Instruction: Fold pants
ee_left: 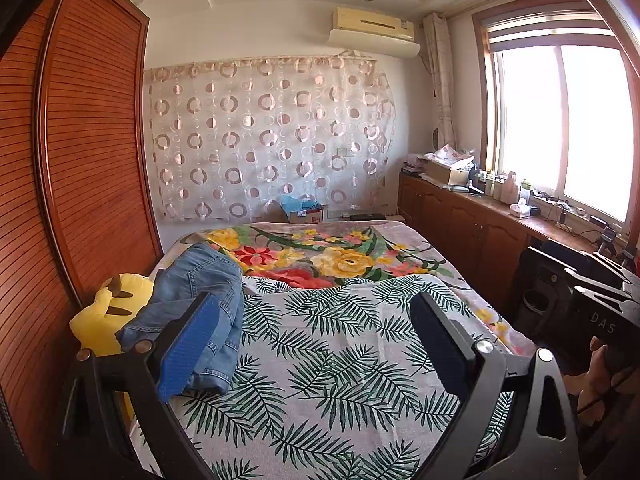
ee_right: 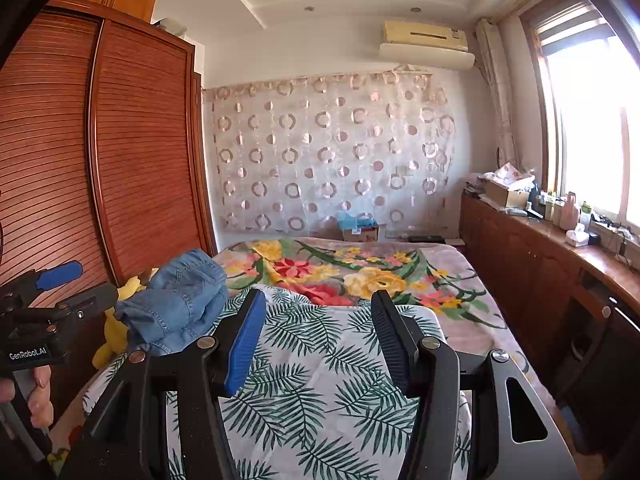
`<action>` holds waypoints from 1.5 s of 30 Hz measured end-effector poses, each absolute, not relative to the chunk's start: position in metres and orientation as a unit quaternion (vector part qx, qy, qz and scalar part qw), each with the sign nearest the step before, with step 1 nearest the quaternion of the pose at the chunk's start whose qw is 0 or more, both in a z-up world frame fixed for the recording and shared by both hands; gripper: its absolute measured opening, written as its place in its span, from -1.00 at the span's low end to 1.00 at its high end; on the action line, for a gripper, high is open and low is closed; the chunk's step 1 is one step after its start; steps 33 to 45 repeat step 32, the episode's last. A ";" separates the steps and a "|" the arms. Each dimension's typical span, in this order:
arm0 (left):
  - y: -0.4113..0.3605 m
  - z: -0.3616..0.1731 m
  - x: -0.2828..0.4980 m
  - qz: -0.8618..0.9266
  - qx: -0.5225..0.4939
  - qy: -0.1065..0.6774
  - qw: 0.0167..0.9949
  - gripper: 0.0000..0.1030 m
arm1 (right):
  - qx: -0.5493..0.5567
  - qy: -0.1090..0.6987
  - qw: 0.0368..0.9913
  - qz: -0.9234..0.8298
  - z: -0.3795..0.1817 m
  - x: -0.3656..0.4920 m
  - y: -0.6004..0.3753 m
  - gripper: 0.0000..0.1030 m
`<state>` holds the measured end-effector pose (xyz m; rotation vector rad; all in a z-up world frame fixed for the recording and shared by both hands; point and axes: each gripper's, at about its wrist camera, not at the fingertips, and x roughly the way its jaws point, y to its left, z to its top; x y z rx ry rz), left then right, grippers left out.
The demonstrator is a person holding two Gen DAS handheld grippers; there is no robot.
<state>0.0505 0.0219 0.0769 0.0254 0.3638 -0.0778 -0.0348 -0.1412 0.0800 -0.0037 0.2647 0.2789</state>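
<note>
Now both tools (ee_left: 316, 344) (ee_right: 320, 340) hover open-jawed over the bed (ee_left: 340, 360).

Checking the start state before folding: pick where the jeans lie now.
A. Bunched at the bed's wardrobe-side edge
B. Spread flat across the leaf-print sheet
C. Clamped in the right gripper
A: the jeans sit crumpled beside the yellow plush toy, in neither gripper.
</note>
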 end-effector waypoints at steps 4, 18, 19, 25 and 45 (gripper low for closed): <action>0.021 0.077 0.050 -0.039 0.012 0.181 0.983 0.88 | -0.002 0.130 0.981 0.141 0.082 -0.034 -0.144 0.10; 0.022 0.078 0.050 -0.039 0.012 0.181 0.983 0.88 | -0.002 0.128 0.981 0.145 0.081 -0.033 -0.148 0.10; 0.022 0.078 0.050 -0.039 0.012 0.180 0.983 0.88 | -0.003 0.128 0.981 0.145 0.081 -0.033 -0.148 0.10; 0.022 0.078 0.050 -0.039 0.012 0.181 0.983 0.88 | -0.002 0.127 0.982 0.143 0.081 -0.033 -0.148 0.10; 0.022 0.078 0.050 -0.039 0.012 0.180 0.983 0.88 | -0.003 0.128 0.981 0.145 0.080 -0.033 -0.149 0.10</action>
